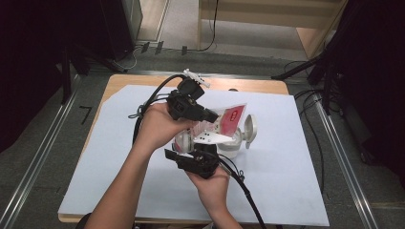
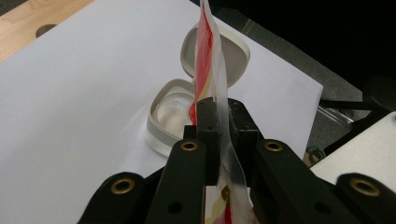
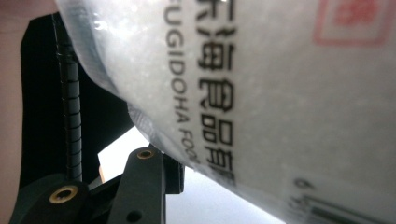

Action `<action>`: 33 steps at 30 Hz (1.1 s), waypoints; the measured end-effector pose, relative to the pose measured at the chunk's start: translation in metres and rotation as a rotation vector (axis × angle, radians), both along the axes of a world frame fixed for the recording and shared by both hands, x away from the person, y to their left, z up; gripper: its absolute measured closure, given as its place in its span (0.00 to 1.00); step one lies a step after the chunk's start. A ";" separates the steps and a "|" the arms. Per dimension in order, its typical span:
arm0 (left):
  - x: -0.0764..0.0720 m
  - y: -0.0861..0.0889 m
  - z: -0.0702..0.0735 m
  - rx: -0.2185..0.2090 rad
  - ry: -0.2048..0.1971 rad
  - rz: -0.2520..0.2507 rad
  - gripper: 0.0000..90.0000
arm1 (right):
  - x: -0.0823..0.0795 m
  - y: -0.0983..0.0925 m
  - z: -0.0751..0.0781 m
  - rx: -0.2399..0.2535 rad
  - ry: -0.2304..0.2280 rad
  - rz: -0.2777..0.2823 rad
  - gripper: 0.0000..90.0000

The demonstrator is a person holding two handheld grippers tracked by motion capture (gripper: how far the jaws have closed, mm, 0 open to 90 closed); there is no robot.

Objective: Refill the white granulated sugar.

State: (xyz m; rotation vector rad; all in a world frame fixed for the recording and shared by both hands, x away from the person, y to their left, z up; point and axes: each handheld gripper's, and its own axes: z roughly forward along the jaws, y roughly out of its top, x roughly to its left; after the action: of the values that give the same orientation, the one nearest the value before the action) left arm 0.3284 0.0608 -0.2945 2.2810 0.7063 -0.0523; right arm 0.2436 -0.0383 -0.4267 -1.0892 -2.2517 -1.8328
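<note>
Jaws of the left gripper [image 2: 218,116] clamp the red-and-white packet [image 1: 229,119] above the open container [image 1: 234,143] mid-table, while the right gripper [image 1: 198,160] grips its lower edge.

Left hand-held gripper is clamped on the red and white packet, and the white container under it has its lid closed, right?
Not quite. The left hand-held gripper is clamped on the packet, but the white container stands open, its lid flipped up behind it. The left gripper view shows this.
</note>
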 end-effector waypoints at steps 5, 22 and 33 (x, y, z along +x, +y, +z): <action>-0.001 0.000 0.001 -0.010 -0.003 0.003 0.95 | 0.000 0.000 0.001 0.023 0.008 -0.001 0.70; -0.002 0.004 0.004 -0.028 -0.025 0.029 0.95 | 0.003 0.004 0.005 0.030 0.004 0.010 0.69; 0.001 0.001 0.000 -0.038 -0.032 0.046 0.95 | 0.009 0.001 0.003 0.043 0.027 0.027 0.69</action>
State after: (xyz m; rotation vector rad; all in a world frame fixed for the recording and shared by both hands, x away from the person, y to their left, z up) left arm 0.3291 0.0618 -0.2949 2.2238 0.7350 -0.0069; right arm 0.2528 -0.0373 -0.4232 -1.0650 -2.1908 -1.8352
